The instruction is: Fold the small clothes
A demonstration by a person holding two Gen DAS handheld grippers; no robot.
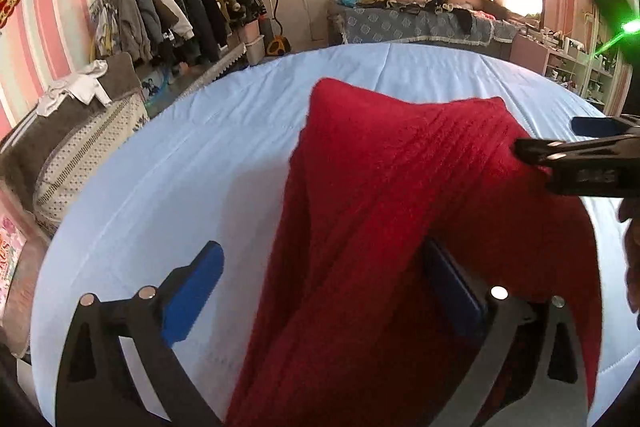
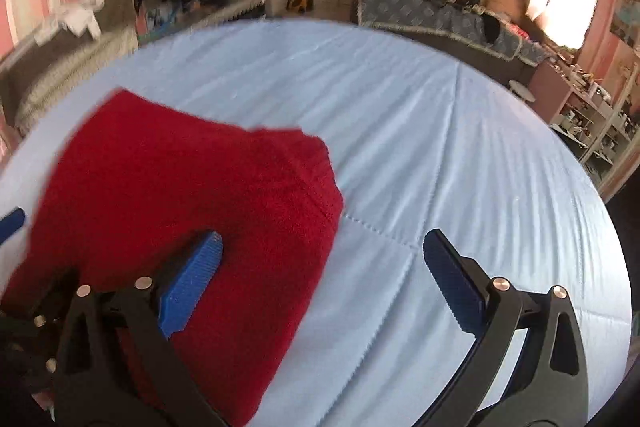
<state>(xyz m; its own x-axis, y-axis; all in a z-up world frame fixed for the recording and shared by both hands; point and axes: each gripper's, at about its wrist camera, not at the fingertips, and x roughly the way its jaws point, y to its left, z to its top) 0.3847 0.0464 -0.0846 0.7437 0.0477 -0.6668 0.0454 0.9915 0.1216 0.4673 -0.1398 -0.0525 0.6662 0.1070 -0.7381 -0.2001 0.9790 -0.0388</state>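
A red knit garment (image 1: 360, 207) lies partly on the big light blue bed (image 1: 180, 167), and part of it is lifted up. It looks soft, thick and fuzzy, so it will bend and sag where nothing holds it. It is not slippery and it will not break.

The left tongs (image 1: 320, 291) are wide open. The red cloth hangs between the two blue pads and drapes over the right one, but they do not pinch it. The right tongs (image 2: 320, 275) are wide open too, with the left pad (image 2: 192, 279) resting over the red cloth. In the left view their tips touch the cloth's edge.

A good place to grab is a corner or the ribbed edge, I think, since a middle grab would make it bunch up
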